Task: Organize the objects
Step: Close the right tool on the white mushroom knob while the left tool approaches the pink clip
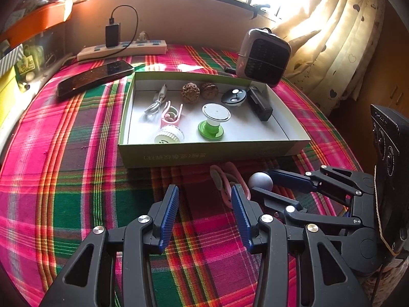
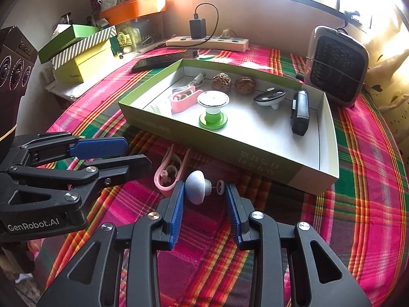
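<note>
Right gripper point(image 2: 204, 194), jaws spread around grey mushroom-shaped knob point(image 2: 196, 190) on plaid cloth point(image 2: 358, 179), pink clip point(image 2: 167, 176) at its 10 o'clock, open box point(image 2: 255, 151) at 12, left gripper point(image 1: 204, 197) spread, empty.

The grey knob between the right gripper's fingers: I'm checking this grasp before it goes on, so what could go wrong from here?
1. The grey knob is rounded and sits against one pad only, with the right gripper open; closing may squirt it sideways.
2. The pink clip lies right beside it on the cloth and could get nudged or pinched.
3. The left gripper, also open, hovers close by, so the two may collide.
</note>
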Available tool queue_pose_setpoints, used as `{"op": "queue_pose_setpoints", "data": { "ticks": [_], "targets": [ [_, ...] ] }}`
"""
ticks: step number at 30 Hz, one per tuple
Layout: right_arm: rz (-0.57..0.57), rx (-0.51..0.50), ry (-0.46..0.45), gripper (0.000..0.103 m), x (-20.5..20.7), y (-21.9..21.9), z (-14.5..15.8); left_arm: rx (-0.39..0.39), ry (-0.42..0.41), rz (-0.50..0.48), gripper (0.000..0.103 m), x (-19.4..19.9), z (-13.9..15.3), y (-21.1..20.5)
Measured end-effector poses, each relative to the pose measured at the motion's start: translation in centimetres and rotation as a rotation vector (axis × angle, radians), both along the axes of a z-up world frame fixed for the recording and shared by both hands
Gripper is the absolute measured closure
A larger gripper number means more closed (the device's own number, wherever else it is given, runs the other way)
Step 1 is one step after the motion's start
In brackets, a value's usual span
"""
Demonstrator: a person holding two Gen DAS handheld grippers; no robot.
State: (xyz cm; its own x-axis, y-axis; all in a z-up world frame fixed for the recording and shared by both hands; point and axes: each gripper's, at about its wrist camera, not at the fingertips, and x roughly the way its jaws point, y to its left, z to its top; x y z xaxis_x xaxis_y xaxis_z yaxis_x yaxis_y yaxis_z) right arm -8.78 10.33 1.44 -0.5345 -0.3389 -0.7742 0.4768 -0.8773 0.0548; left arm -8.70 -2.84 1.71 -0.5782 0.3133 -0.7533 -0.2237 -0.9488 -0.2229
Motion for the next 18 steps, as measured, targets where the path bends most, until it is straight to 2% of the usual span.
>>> {"op": "queue_pose_setpoints", "data": {
  "ticks": [7,18],
  "targets": [
    [0.004,-0.028,-0.012,0.070,0.1,0.2,0.0,0.006,-0.004,-0.015,0.062,0.0,0.0,0.2],
    [-0.109,-0.024,0.009,0.070,0.2,3.7,0.3,-0.031,-0.011,-0.071,0.062,-0.4,-0.3,2.1]
  ]
}}
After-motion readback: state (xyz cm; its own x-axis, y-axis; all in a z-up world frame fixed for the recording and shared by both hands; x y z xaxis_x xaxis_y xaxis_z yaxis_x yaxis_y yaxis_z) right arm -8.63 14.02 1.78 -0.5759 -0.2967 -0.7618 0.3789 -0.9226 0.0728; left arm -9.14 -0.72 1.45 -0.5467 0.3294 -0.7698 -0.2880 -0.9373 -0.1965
